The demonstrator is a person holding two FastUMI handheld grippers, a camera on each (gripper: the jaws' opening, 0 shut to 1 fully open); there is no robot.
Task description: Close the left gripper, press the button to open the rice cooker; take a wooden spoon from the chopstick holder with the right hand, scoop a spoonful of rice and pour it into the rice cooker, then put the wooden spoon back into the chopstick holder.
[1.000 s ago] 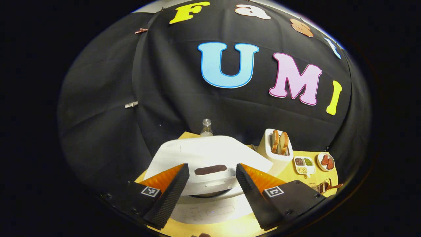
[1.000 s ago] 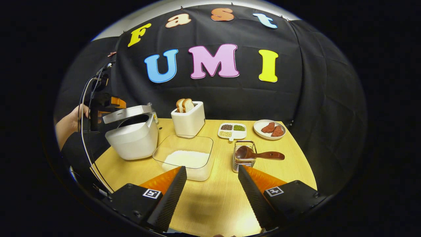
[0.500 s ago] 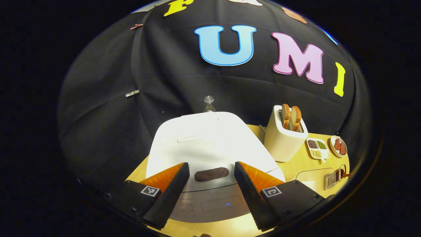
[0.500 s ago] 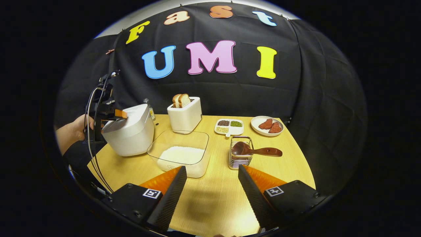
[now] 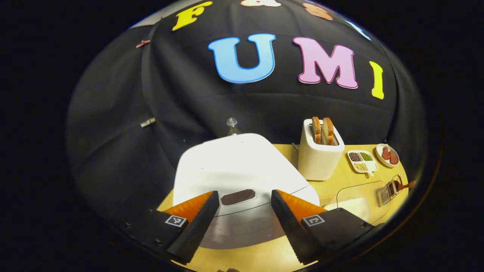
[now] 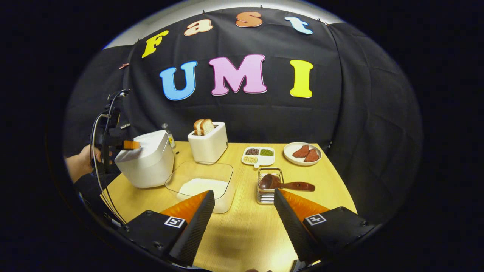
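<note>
A: Left tool status?
B: Fingers spread wide, holding nothing. It hangs just over the front of the rice cooker; the dark button sits between the 2 fingers. Lid is down.
A: Where's the cooker on the table?
B: Near the left edge, toward the back. From the right gripper view, a hand holds the left tool at the cooker's top front edge.
A: Right tool?
B: Also wide, empty, above the front part of the table.
A: Spoon?
B: Wooden spoon lies across the top of the wire chopstick holder, bowl over the holder, handle pointing to the right edge. Holder is mid-table, just right of the clear rice box.
A: Anything else?
B: Toaster with 2 bread slices, divided dish and plate along the back edge.
</note>
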